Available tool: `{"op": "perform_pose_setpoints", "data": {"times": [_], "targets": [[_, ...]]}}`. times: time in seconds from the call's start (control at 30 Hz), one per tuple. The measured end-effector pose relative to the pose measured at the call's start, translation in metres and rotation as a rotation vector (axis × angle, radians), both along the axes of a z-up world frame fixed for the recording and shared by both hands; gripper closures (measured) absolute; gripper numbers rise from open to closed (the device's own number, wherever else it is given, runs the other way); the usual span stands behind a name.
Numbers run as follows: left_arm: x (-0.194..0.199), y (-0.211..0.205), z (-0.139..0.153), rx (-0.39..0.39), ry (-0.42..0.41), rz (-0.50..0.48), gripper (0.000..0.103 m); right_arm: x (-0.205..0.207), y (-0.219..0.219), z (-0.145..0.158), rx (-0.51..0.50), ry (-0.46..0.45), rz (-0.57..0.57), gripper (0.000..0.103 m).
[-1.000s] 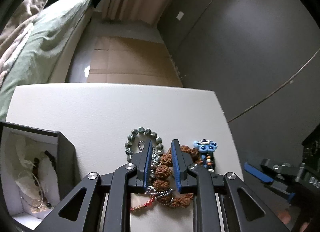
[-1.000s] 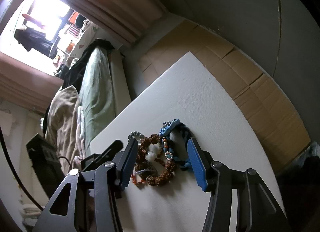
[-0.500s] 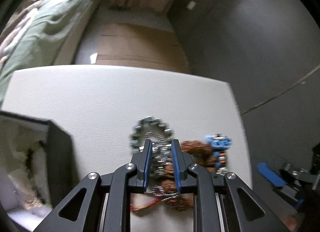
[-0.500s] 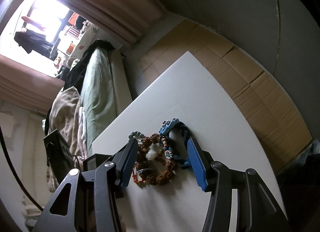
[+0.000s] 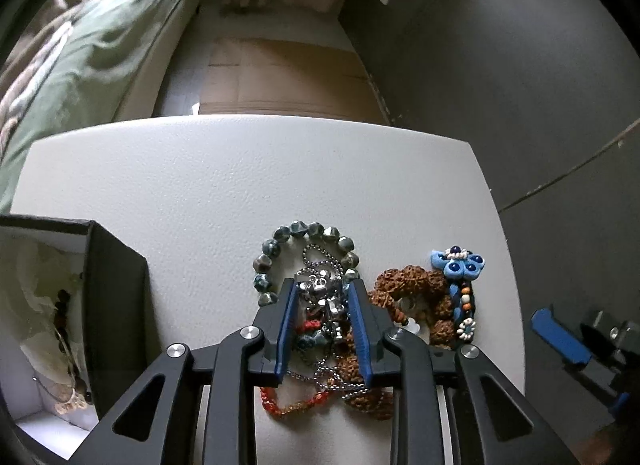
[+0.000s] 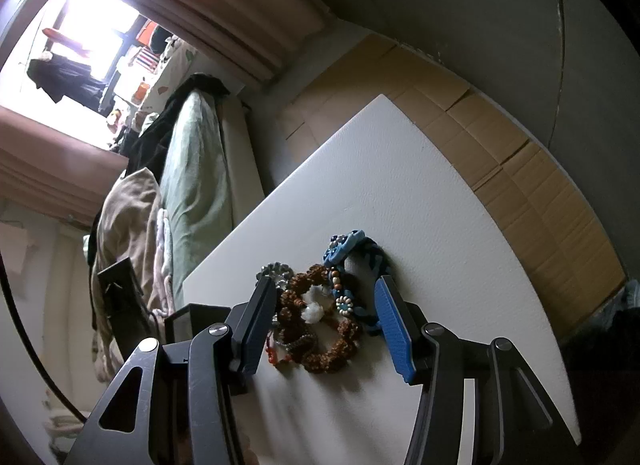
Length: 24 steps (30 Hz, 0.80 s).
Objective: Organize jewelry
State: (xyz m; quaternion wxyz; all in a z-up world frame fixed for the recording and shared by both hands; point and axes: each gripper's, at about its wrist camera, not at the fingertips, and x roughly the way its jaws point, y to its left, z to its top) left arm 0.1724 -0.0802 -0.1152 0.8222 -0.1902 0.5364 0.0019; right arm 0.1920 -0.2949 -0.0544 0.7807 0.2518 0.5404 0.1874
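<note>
A pile of jewelry lies on the white table (image 5: 224,185): a grey-green bead bracelet (image 5: 280,243), a silver ball chain with a metal pendant (image 5: 322,293), a brown seed-bead bracelet (image 5: 408,279), a blue woven bracelet (image 5: 460,265) and a red cord (image 5: 296,405). My left gripper (image 5: 323,291) is shut on the silver pendant. My right gripper (image 6: 326,297) is open above the pile, with the brown bracelet (image 6: 332,345) and the blue bracelet (image 6: 372,261) between its fingers.
A black box (image 5: 108,305) with a white lining holds several pieces at the table's left; it shows in the right wrist view (image 6: 192,321) too. A bed with green bedding (image 5: 100,45) stands beyond the table. Cardboard (image 6: 520,169) covers the floor.
My left gripper has moved left across the pile, from the brown bracelet to the silver pendant. The black box has come closer in the right wrist view. The right gripper has hardly moved.
</note>
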Motion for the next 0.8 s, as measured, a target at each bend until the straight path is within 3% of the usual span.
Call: {"op": "perform_pose_setpoints", "data": {"times": [0.13, 0.2, 0.27, 0.37, 0.43, 0.53, 0.8], "targets": [[-0.002, -0.014, 0.0, 0.09, -0.031, -0.053, 0.072, 0.0, 0.005, -0.001, -0.005, 0.002, 0.014, 0.051], [-0.004, -0.025, 0.001, 0.175, -0.049, -0.112, 0.072, 0.0, 0.008, -0.001, -0.007, 0.001, 0.018, 0.051], [-0.007, -0.028, 0.001, 0.194, -0.058, -0.132, 0.072, -0.001, 0.011, -0.002, -0.012, -0.001, 0.022, 0.051], [-0.009, -0.018, 0.001, 0.144, -0.068, -0.128, 0.075, -0.001, 0.013, -0.002, -0.011, 0.0, 0.026, 0.051], [-0.008, -0.007, 0.001, 0.117, -0.065, -0.105, 0.087, -0.001, 0.014, -0.002, -0.013, 0.0, 0.027, 0.051], [-0.011, 0.011, 0.001, 0.005, -0.068, -0.063, 0.089, -0.001, 0.017, -0.003, -0.017, 0.001, 0.034, 0.051], [-0.025, 0.028, 0.035, -0.078, -0.15, -0.021, 0.089, -0.004, 0.021, -0.002, -0.019, -0.002, 0.056, 0.051]]}}
